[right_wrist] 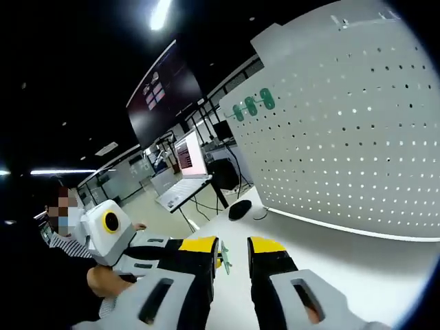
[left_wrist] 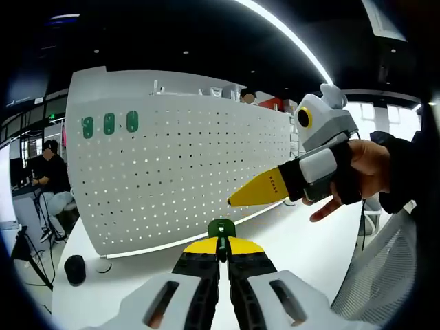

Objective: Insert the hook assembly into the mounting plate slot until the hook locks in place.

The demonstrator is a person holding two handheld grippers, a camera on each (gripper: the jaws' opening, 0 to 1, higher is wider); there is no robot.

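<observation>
Dark ceiling, strip light (left_wrist: 289, 31) — white table (right_wrist: 357, 254), wall screen (right_wrist: 161, 93), mesh chair (left_wrist: 385, 271).

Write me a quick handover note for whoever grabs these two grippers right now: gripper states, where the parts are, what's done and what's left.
Left gripper: shut on a green hook, held low in front of the white pegboard.
Right gripper: jaws open, holding nothing, near the left gripper.
Three green hooks already sit in the pegboard's upper corner.
The pegboard stands upright on the white table.
Done: hook picked up.
Left: bring the held hook to the pegboard, insert it into a slot until it locks.
</observation>
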